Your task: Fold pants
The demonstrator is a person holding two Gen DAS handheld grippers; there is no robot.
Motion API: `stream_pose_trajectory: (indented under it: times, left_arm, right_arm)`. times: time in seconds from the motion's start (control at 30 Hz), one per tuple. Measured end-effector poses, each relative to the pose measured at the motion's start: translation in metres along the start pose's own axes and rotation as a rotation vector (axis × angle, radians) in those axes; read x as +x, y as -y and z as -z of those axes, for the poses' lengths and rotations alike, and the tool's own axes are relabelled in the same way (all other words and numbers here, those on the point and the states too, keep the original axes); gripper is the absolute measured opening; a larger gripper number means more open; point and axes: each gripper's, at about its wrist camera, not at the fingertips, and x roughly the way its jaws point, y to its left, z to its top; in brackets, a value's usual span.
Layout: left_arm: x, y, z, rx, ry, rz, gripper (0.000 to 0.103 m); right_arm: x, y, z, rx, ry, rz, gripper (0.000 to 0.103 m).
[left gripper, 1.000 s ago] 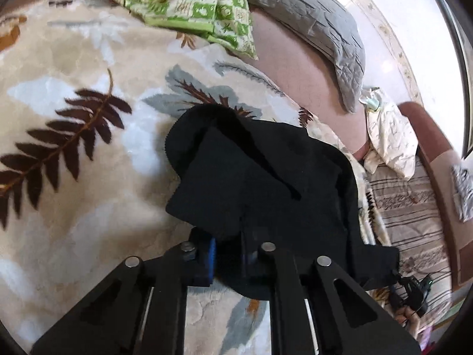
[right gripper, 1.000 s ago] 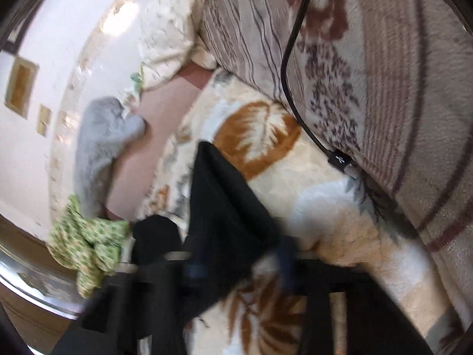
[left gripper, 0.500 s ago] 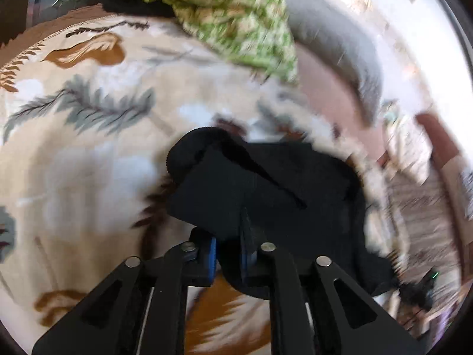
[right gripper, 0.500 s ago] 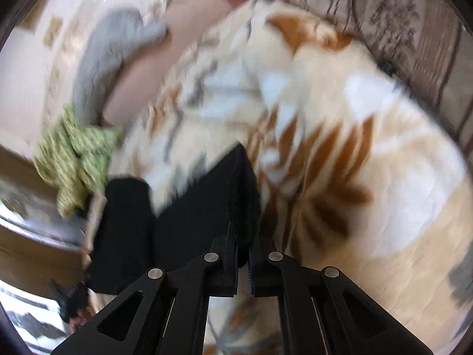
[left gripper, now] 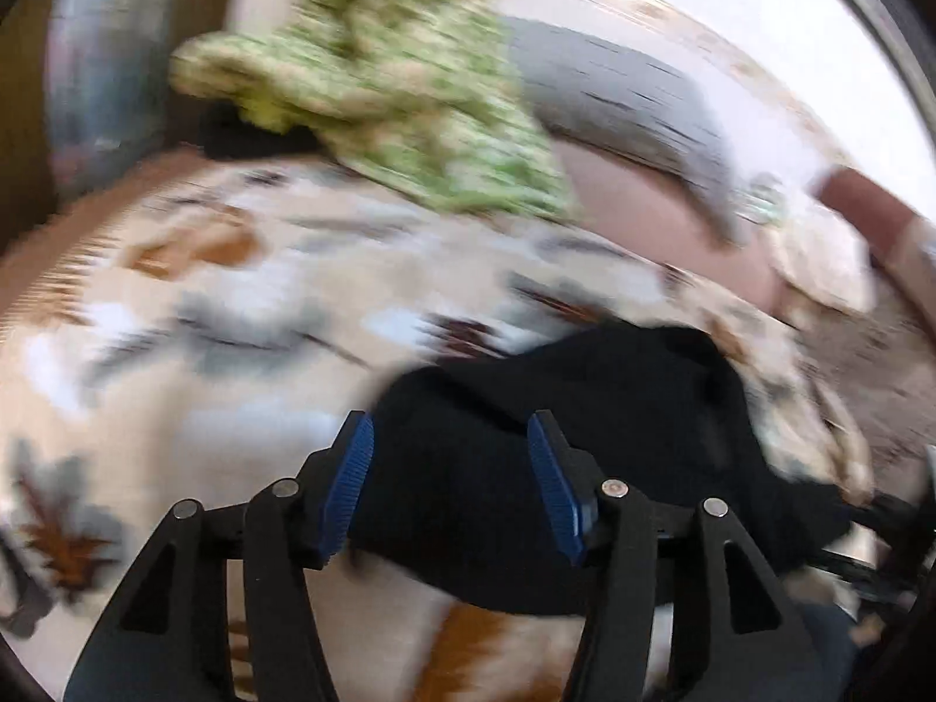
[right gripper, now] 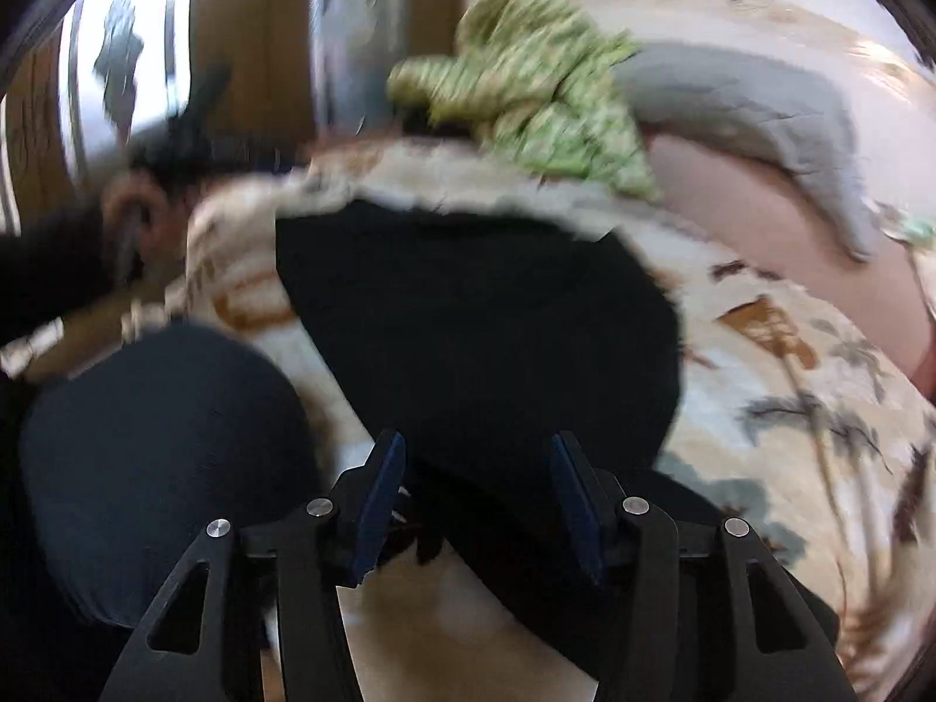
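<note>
Left wrist view, black pants [left gripper: 585, 439] on leaf-print blanket [left gripper: 234, 351], both grippers' fingers opening, blurred green cloth [left gripper: 398, 93] perhaps bedding

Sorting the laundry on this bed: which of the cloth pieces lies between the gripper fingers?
The black pants, spread on the leaf-print blanket. The green patterned cloth and grey quilted piece lie far back, near the wall.

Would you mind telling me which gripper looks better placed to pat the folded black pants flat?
Probably the right gripper: its opening fingers straddle the middle of the pants. The left gripper, also opening, sits over one corner near the blanket. Blur makes this tentative.
</note>
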Motion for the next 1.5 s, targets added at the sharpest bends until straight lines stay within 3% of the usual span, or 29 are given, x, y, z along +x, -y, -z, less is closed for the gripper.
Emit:
stream_pose_trajectory:
  times: [0.1, 0.17, 0.27, 0.3, 0.4, 0.5, 0.6, 0.67, 0.7, 0.77, 0.87, 0.93, 0.97, 1.0, 1.07, 1.13, 1.17, 1.23, 1.33, 1.4, 1.5]
  left_arm:
    - [0.023, 0.014, 0.006, 0.024, -0.126, 0.143, 0.054]
    - [0.038, 0.019, 0.010, 0.025, -0.190, 0.166, 0.054]
    - [0.057, 0.023, 0.011, 0.002, -0.238, 0.215, 0.054]
    - [0.063, 0.025, 0.009, -0.007, -0.250, 0.244, 0.054]
    - [0.077, 0.035, 0.007, -0.008, -0.279, 0.296, 0.054]
    - [0.093, 0.045, 0.002, -0.025, -0.297, 0.263, 0.054]
    - [0.110, 0.037, -0.008, -0.121, -0.318, 0.269, 0.054]
    - [0.116, 0.031, -0.021, -0.163, -0.293, 0.273, 0.054]
    - [0.119, 0.027, -0.034, -0.156, -0.251, 0.237, 0.054]
    - [0.121, 0.014, -0.059, -0.129, -0.138, 0.133, 0.054]
    - [0.114, -0.017, -0.092, -0.201, -0.002, -0.070, 0.054]
    - [0.094, -0.032, -0.097, -0.264, 0.075, -0.078, 0.065]
    - [0.085, -0.035, -0.096, -0.277, 0.095, -0.070, 0.076]
    - [0.076, -0.036, -0.092, -0.277, 0.112, -0.062, 0.078]
    - [0.069, -0.026, -0.077, -0.239, 0.085, -0.017, 0.078]
    - [0.075, -0.012, -0.060, -0.193, 0.027, 0.031, 0.078]
    - [0.082, 0.002, -0.046, -0.139, -0.017, 0.053, 0.078]
    - [0.096, 0.026, -0.029, -0.042, -0.051, 0.043, 0.078]
    - [0.115, 0.052, -0.003, 0.052, -0.062, -0.007, 0.079]
    - [0.124, 0.054, 0.006, 0.081, -0.068, -0.051, 0.081]
    - [0.122, 0.053, 0.005, 0.072, -0.058, -0.030, 0.085]
  right_arm:
    - [0.017, 0.003, -0.003, -0.013, -0.036, -0.038, 0.051]
    - [0.020, 0.008, -0.002, -0.014, -0.069, -0.056, 0.049]
    - [0.025, 0.011, 0.001, -0.002, -0.127, -0.073, 0.023]
    - [0.031, 0.014, 0.002, 0.020, -0.139, -0.070, 0.002]
    - [0.030, 0.030, -0.001, 0.100, -0.128, -0.048, 0.000]
    - [0.010, 0.047, -0.008, 0.191, -0.022, -0.043, 0.000]
    - [-0.003, 0.062, -0.009, 0.261, 0.037, -0.038, 0.000]
    - [-0.005, 0.067, -0.007, 0.271, 0.041, -0.024, 0.000]
    - [-0.006, 0.068, -0.005, 0.270, 0.039, -0.008, 0.000]
    - [-0.006, 0.068, -0.005, 0.264, 0.037, 0.014, 0.001]
    - [-0.009, 0.070, -0.002, 0.270, 0.032, 0.034, 0.004]
    - [-0.013, 0.069, -0.001, 0.261, 0.033, 0.038, 0.004]
    - [-0.014, 0.068, 0.000, 0.255, 0.032, 0.025, 0.004]
    - [-0.015, 0.066, 0.000, 0.246, 0.030, 0.013, 0.004]
    - [-0.015, 0.059, 0.001, 0.213, 0.016, -0.029, 0.014]
    - [-0.018, 0.050, 0.003, 0.169, 0.015, -0.059, 0.040]
    - [-0.020, 0.043, 0.004, 0.141, 0.025, -0.060, 0.046]
    - [-0.025, 0.031, 0.004, 0.102, 0.057, -0.080, 0.059]
    - [-0.020, 0.010, 0.001, 0.028, 0.066, -0.093, 0.064]
    - [-0.004, -0.002, 0.000, -0.028, 0.008, -0.091, 0.064]
    - [0.021, -0.009, -0.002, -0.081, -0.076, -0.084, 0.063]
